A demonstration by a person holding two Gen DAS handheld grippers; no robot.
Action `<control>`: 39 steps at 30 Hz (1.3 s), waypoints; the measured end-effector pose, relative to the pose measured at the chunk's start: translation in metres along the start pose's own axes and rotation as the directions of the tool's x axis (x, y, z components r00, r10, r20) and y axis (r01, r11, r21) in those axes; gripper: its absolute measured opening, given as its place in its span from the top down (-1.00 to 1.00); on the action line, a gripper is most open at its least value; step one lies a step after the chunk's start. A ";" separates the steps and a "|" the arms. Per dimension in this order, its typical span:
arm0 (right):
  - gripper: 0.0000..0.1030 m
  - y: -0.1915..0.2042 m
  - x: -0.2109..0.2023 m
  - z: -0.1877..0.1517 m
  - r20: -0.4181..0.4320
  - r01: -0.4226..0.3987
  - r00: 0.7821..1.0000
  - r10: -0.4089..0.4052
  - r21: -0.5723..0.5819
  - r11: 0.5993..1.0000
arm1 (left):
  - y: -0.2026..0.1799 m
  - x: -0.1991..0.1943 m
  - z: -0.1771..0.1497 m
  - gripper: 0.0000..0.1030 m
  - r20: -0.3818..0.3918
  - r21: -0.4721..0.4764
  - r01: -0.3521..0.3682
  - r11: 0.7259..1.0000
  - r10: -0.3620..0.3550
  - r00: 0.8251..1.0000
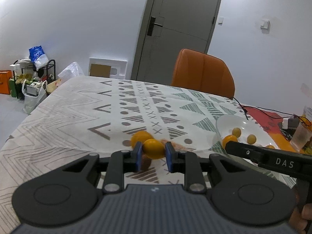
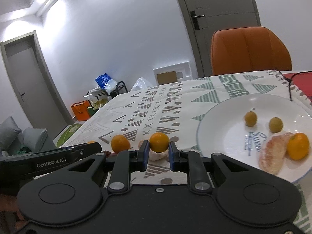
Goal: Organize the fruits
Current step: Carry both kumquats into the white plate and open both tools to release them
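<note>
My left gripper [image 1: 153, 153] is shut on a small orange [image 1: 154, 148] just above the tablecloth, with a second orange [image 1: 140, 137] lying behind it. My right gripper [image 2: 159, 152] is shut on another small orange [image 2: 159, 142] and holds it left of the white plate [image 2: 218, 120]. The plate holds two small greenish-yellow fruits [image 2: 250, 118], a peeled citrus piece [image 2: 273, 154] and an orange [image 2: 298, 145]. A loose orange [image 2: 120, 143] and a peeled piece [image 2: 156, 156] lie on the cloth. The plate also shows in the left wrist view [image 1: 230, 120].
The table has a patterned cloth [image 1: 78, 113]. An orange chair [image 1: 202, 72] stands at its far side. A black cable [image 1: 261, 110], a red mat and a clear cup [image 1: 301, 136] sit at the right. Bags and a rack [image 1: 35, 74] are on the floor at the left.
</note>
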State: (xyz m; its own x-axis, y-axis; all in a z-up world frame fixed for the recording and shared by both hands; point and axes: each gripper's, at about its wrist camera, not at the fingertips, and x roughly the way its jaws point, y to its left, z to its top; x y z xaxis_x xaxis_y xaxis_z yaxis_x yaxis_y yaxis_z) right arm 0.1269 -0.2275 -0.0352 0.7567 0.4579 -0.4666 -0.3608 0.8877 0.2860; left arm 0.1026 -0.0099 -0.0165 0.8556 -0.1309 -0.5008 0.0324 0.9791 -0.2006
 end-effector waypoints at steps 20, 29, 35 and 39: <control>0.59 -0.055 -0.028 -0.002 0.045 0.046 0.998 -0.051 0.103 0.994 | -0.058 0.011 0.007 0.54 -0.010 0.109 0.037 0.993 -0.036 0.999; 0.47 -0.091 -0.045 -0.007 0.059 0.093 0.993 -0.105 0.172 0.981 | -0.089 0.025 0.011 0.54 -0.021 0.157 0.080 0.984 -0.078 0.997; 0.47 -0.102 -0.054 -0.011 0.065 0.100 0.991 -0.114 0.184 0.978 | -0.106 0.035 0.009 0.54 -0.033 0.178 0.095 0.979 -0.090 0.995; 0.47 -0.108 -0.060 -0.013 0.071 0.100 0.991 -0.116 0.198 0.975 | -0.117 0.041 0.010 0.54 -0.038 0.194 0.105 0.975 -0.099 0.994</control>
State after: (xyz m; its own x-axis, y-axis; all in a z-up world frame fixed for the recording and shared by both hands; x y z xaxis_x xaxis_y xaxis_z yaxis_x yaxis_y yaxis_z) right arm 0.1132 -0.3498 -0.0493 0.8303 0.3472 -0.4360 -0.1683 0.9019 0.3978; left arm 0.1394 -0.1282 -0.0055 0.8279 -0.2332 -0.5101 0.2217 0.9715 -0.0843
